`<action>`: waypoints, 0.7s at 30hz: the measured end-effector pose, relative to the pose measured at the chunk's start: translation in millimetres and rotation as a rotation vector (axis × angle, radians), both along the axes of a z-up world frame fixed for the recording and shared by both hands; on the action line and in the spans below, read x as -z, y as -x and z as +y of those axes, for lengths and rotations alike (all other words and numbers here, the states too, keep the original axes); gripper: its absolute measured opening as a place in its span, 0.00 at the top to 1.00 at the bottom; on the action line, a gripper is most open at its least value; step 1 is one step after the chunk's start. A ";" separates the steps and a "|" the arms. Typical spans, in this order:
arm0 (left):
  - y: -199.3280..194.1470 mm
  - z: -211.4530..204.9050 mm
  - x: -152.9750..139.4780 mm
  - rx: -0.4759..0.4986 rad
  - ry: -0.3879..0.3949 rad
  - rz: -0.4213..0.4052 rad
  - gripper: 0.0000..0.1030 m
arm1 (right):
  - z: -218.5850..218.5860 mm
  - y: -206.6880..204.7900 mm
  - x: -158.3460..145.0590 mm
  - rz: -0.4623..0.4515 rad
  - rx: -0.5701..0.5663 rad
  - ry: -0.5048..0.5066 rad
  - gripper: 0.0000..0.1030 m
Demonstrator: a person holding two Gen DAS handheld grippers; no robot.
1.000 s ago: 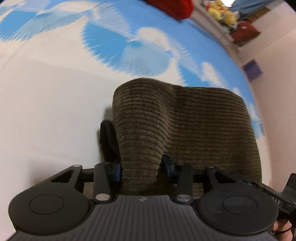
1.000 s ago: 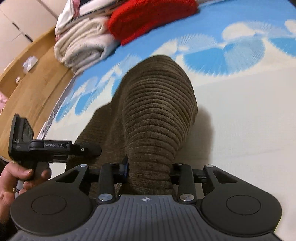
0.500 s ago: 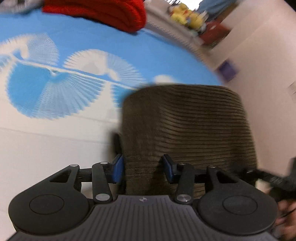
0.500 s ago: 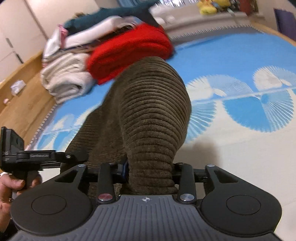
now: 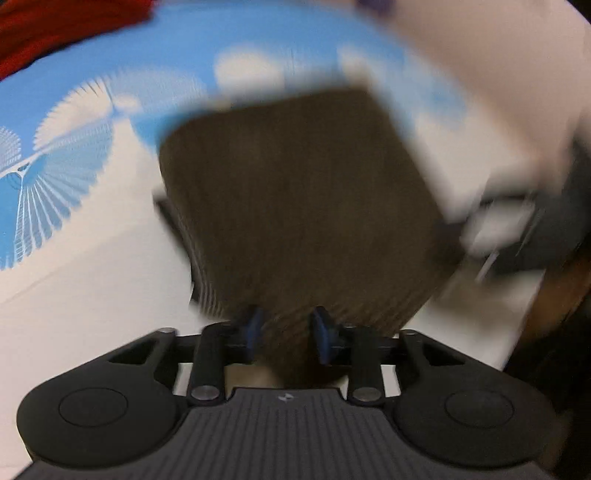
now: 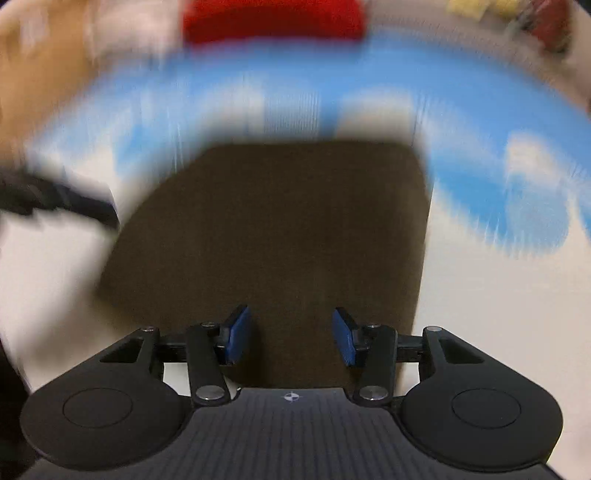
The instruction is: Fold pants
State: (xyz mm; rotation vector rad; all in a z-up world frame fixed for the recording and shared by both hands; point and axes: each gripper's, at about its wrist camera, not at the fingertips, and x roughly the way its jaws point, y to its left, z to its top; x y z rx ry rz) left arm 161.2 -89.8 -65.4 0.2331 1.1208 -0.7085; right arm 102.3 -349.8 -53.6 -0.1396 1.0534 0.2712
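The brown corduroy pants [image 5: 295, 199] lie folded on the blue and white patterned bed cover [image 5: 74, 288]; both views are motion-blurred. My left gripper [image 5: 286, 338] is shut on the near edge of the pants, cloth pinched between its blue pads. In the right wrist view the pants [image 6: 273, 236] lie as a flat brown rectangle. My right gripper [image 6: 291, 341] is open, its blue pads [image 6: 238, 338] apart over the near edge of the pants, holding nothing. The other gripper shows blurred at the left [image 6: 55, 203].
A red garment [image 6: 273, 18] lies at the far side of the bed, also at the top left in the left wrist view [image 5: 55, 33]. A wooden floor [image 6: 33, 66] shows at the far left. Soft toys [image 6: 476, 7] sit at the back right.
Both grippers swept the raised fold of the pants forward and down, so the pants now lie flat. My right gripper has opened and let go. The left one still pinches the cloth.
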 end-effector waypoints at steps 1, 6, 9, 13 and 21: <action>3.5 -4.8 4.8 0.009 -0.039 -0.015 0.70 | 4.5 3.6 5.7 -0.017 -0.053 0.065 0.51; -4.6 7.6 -22.7 -0.075 0.060 -0.060 0.70 | -6.6 -11.0 -16.0 -0.061 0.000 -0.026 0.52; -14.7 12.0 -34.2 -0.172 0.104 -0.136 0.68 | -18.6 -21.5 -35.1 -0.205 0.121 -0.085 0.52; -19.0 7.7 -40.5 -0.259 0.122 -0.184 0.68 | -27.6 -59.0 -42.5 -0.354 0.275 -0.114 0.52; -33.0 -3.7 -26.1 -0.301 0.049 -0.183 0.70 | -15.7 -132.8 15.9 -0.274 0.427 0.115 0.49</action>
